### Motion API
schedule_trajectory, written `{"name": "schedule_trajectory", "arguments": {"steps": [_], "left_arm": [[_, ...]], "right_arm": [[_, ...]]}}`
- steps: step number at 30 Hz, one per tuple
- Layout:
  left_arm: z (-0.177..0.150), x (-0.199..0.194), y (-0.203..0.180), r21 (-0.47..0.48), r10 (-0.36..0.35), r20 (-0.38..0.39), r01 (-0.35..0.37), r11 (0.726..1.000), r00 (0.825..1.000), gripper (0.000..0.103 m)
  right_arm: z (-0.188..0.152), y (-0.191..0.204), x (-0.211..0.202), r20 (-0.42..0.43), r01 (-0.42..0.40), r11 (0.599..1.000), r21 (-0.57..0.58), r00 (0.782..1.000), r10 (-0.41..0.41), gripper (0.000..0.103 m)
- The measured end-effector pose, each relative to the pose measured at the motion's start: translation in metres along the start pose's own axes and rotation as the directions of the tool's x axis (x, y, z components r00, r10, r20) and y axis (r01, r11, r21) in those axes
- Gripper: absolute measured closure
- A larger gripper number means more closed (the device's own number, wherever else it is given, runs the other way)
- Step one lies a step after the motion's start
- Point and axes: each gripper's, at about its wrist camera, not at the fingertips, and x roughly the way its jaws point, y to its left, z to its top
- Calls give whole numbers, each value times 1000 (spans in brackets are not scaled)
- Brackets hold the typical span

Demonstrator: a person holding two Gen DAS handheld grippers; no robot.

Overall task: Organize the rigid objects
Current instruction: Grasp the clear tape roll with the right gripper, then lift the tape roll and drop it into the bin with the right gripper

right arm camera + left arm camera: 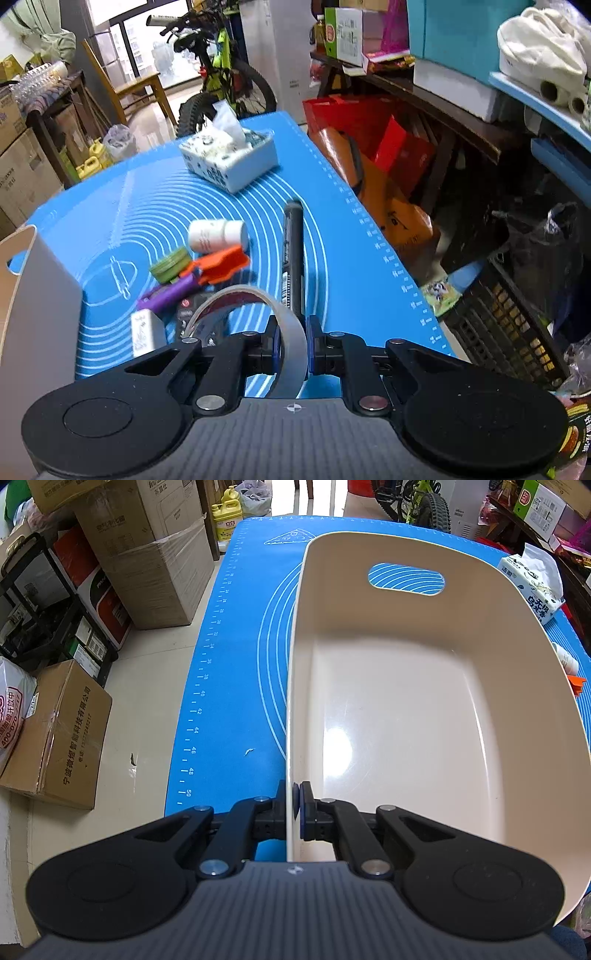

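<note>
**Left tongs clamping the bin wall, right tongs gripping a tape roll**

The blue mat [236,635] is covering the table, and everything here is being placed against it. The cream bin [424,709] is sitting on the mat's left half, its inside bare, a handle slot cut through its far wall. The left tongs [294,805] are pinching the bin's near-left wall, pads pressed tight on either side of the thin plastic.

The tissue box [229,158] is lying near the mat's far right corner, a sheet poking up from it. The right tongs [291,350] are closing narrowly on a clear tape roll [258,299], pads squeezing its band at the mat's near edge; the roll is standing on edge, and whether it is touching the mat I cannot tell.

A black marker [293,254] is lying lengthwise just beyond the roll, toward the mat's right edge. At the mat's middle a small pile is clustering: a white bottle [218,234] on its side, an orange clip [221,264] just in front of it, a green disc [170,264] beside that, a purple stick [166,293], and a small white block [142,328] nearest the bin.
</note>
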Motion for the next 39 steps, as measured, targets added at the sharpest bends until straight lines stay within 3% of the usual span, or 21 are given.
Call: {"name": "schedule_trajectory", "arguments": {"steps": [16, 23, 28, 32, 39], "left_arm": [[0, 0, -1, 3, 2, -1, -2, 1000, 1000, 97], [-1, 0, 0, 2, 3, 0, -3, 1000, 1000, 97], [-2, 0, 0, 2, 3, 1, -3, 1000, 1000, 97], [-2, 0, 0, 1, 3, 0, -3, 1000, 1000, 97], [-2, 0, -1, 1, 1, 0, -1, 1000, 1000, 97]], "right_arm": [[-22, -7, 42, -140, -38, 999, -23, 990, 34, 78], [-21, -5, 38, -111, -40, 998, -56, 993, 34, 76], [-23, -2, 38, -114, -48, 994, -94, 993, 37, 85], [-20, 1, 30, -68, -17, 992, -127, 998, 8, 88], [-12, 1, 14, 1, -31, 993, -111, 1000, 31, 88]]}}
